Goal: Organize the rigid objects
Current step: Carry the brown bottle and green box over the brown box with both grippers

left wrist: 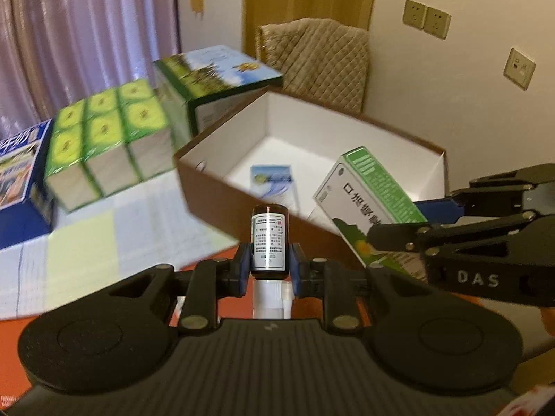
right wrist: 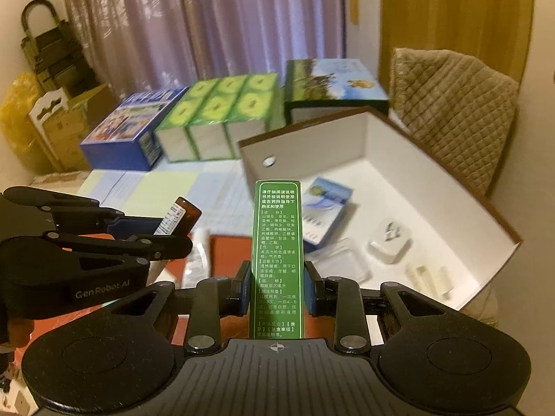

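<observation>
My left gripper (left wrist: 269, 267) is shut on a small brown bottle (left wrist: 269, 239) with a white label and a white spray cap toward the camera. The right wrist view shows that bottle (right wrist: 180, 218) again, at the left, in the left gripper (right wrist: 166, 232). My right gripper (right wrist: 276, 287) is shut on a tall green medicine box (right wrist: 277, 242), held upright. From the left wrist view that green box (left wrist: 371, 197) hangs at the near rim of an open brown carton (left wrist: 215, 187), with the right gripper (left wrist: 399, 225) on it. Inside the carton (right wrist: 485, 215) lie a blue-and-white box (right wrist: 326, 211) and clear plastic items (right wrist: 388, 246).
Behind the carton stand a blue box (right wrist: 128, 131), a pack of green-topped boxes (right wrist: 222, 114) and a landscape-printed box (right wrist: 333, 83), on a pale checked cloth (right wrist: 166, 187). A quilted chair back (right wrist: 458, 111) is at the right. Curtains hang behind; cardboard clutter (right wrist: 59, 118) sits far left.
</observation>
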The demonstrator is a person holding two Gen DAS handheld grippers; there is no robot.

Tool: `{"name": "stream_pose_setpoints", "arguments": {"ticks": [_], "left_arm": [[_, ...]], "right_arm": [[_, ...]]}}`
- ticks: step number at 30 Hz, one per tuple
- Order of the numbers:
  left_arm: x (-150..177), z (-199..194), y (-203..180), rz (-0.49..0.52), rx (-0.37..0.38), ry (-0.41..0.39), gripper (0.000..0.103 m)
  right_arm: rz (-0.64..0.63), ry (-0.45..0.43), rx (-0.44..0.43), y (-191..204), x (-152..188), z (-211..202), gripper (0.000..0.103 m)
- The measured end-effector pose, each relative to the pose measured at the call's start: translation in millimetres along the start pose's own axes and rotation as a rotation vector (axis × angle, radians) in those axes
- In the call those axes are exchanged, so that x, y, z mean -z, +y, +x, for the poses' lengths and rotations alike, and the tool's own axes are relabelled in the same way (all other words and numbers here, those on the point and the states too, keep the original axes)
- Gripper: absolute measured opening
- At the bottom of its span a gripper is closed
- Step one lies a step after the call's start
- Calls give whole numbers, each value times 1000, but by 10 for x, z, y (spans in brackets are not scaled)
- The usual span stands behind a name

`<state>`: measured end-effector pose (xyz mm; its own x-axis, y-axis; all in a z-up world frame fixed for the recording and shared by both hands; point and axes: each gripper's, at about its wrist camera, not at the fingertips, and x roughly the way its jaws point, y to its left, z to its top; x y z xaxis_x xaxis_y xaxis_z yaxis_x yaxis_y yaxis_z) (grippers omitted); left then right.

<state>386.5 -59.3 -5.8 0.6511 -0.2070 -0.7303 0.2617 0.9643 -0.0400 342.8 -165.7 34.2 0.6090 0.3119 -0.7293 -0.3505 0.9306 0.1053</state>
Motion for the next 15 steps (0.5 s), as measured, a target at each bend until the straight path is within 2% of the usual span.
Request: {"name": "stream_pose_setpoints", "arguments": {"ticks": [7,15], "left_arm": [[-407,294,-238,10,33,-12,19],[-802,767,-375,5,23,9,19]], "right_arm": [[39,-6,23,-458,-225,92,26],[52,0,60,-962,-503,299,26]]}}
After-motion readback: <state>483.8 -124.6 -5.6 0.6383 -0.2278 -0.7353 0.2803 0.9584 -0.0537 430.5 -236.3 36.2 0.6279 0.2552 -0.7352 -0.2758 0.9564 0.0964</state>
